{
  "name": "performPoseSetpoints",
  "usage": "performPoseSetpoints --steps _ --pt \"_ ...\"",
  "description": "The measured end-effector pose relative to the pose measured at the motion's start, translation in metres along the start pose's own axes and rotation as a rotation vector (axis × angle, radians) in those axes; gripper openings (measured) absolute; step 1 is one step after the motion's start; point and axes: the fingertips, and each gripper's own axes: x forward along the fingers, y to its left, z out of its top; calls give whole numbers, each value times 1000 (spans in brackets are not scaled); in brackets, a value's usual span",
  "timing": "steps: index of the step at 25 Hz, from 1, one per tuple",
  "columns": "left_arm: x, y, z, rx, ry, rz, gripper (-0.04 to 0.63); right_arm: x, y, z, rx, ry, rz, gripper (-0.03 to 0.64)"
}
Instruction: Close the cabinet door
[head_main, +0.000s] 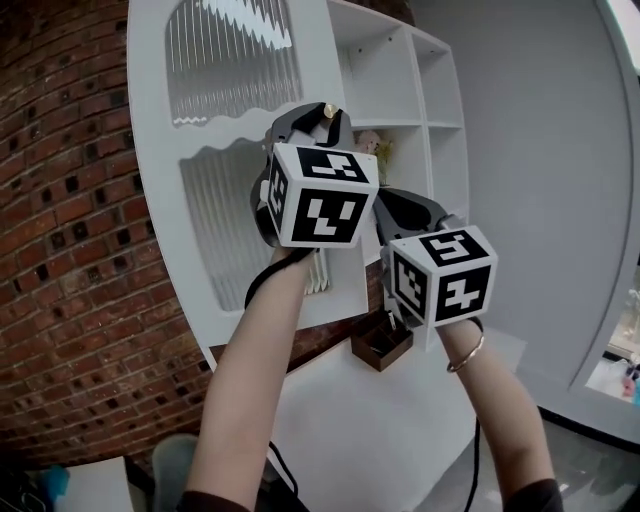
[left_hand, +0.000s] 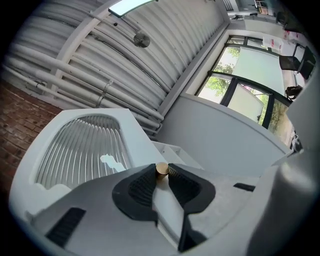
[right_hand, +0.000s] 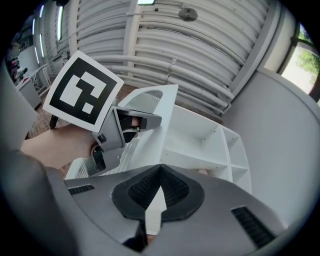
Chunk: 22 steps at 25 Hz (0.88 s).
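The white cabinet door (head_main: 200, 180) with ribbed glass panes stands swung open in front of the white shelf cabinet (head_main: 400, 80). A small brass knob (head_main: 327, 108) sits at the door's free edge. My left gripper (head_main: 325, 114) is shut on that knob; in the left gripper view the knob (left_hand: 161, 170) is pinched between the black pads (left_hand: 142, 187). My right gripper (head_main: 384, 198) hovers just right of and below the left one, beside the door's edge. It (right_hand: 161, 169) is shut, tips touching, holding nothing. The left gripper's marker cube (right_hand: 82, 90) fills the upper left of the right gripper view.
A red brick wall (head_main: 70, 250) lies left of the door and a grey wall (head_main: 540, 150) to the right of the cabinet. A small brown box (head_main: 380, 345) rests on the white counter (head_main: 400, 430) below. A small object (head_main: 370, 142) sits on a shelf.
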Motion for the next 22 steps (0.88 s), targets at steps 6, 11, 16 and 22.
performPoseSetpoints --steps 6,11,16,22 --pt "20 3 -15 17 50 47 80 21 -15 -32 77 18 67 0" --pt "29 9 -25 29 81 78 80 40 -15 -52 122 34 113 0" --pt "35 12 -33 26 101 107 80 51 -8 -66 151 52 166 1" --pt "42 18 -42 34 141 107 80 62 -5 -72 160 60 184 0"
